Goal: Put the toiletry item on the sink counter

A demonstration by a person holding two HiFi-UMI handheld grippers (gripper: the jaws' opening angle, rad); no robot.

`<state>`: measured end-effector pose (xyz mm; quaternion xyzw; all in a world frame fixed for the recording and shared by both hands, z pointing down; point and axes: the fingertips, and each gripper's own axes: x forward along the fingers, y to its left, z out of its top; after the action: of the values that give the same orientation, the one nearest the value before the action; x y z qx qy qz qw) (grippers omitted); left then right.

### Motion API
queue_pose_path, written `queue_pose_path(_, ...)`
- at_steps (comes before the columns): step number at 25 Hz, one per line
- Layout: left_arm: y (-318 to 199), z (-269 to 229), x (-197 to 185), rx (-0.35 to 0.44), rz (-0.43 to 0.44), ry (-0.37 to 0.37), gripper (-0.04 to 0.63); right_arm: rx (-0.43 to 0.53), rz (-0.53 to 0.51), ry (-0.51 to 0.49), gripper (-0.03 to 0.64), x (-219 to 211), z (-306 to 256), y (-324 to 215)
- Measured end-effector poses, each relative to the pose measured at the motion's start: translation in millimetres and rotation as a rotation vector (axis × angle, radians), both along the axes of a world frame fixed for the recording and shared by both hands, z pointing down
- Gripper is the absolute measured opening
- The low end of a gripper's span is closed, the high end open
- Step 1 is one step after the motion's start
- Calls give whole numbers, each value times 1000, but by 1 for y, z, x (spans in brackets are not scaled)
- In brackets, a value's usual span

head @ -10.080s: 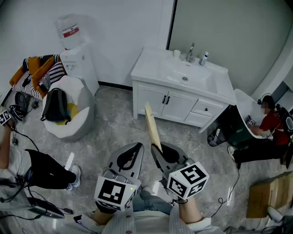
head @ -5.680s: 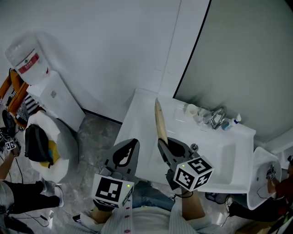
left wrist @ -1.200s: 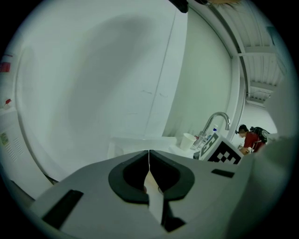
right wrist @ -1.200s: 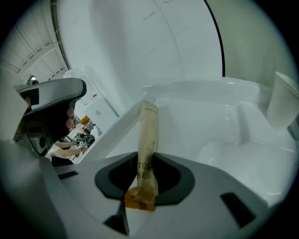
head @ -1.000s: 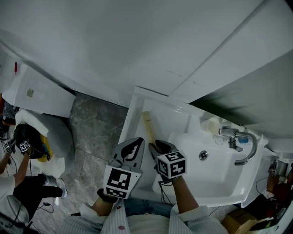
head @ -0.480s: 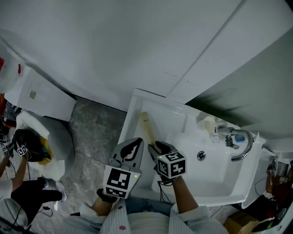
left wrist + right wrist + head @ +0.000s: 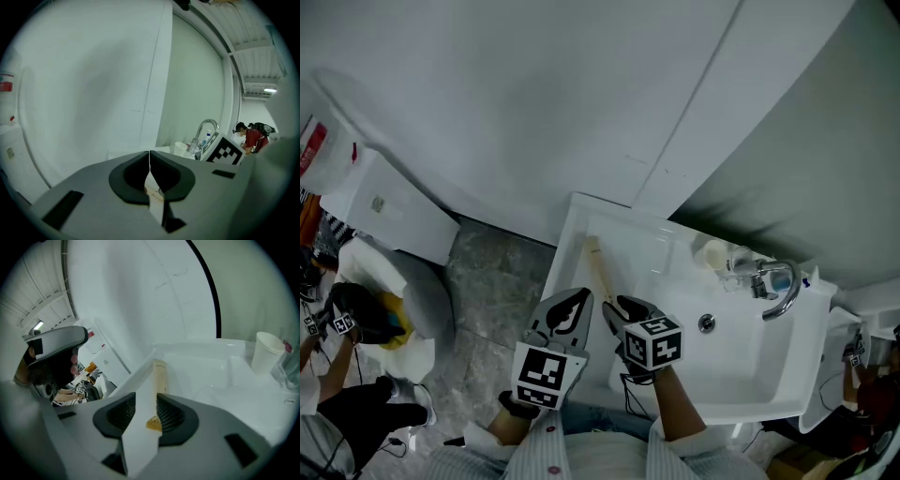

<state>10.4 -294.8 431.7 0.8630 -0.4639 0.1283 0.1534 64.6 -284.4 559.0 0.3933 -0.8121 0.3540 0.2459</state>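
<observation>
The toiletry item (image 7: 598,265) is a long cream tube. It lies flat on the left part of the white sink counter (image 7: 572,239), pointing away from me. My right gripper (image 7: 612,305) stands at the tube's near end. In the right gripper view the tube (image 7: 160,373) runs out between the ribbed pads (image 7: 168,414) of my right gripper (image 7: 146,398). The jaws stand wide and open around its flat tail. My left gripper (image 7: 581,298) hovers just left of it. In the left gripper view my left gripper (image 7: 149,154) has its tips together, shut and empty.
A paper cup (image 7: 711,253), a clear glass (image 7: 737,262) and a curved faucet (image 7: 776,284) stand behind the basin (image 7: 741,356). A wall rises right behind the counter. On the floor to the left are a water dispenser (image 7: 380,202) and a beanbag with a backpack (image 7: 366,319).
Seconds ago the right gripper carried the tube upright towards the sink; now the tube lies on the counter. Over the last second both grippers have stayed almost still while the head view drifted.
</observation>
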Motion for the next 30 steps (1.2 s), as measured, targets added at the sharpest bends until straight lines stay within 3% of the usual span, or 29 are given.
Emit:
queue_pose_path(15,41,-49,4,117,-11,-9,18,137,15,-151,133,-4,-81,24)
queue_pose_path(24,61,-83,19,180,43,38,18,321,8,-243,127,0,-167,38)
queue_pose_path(30,71,-108,29,210,97,80,18,433,62,-298,91,17,-216,45)
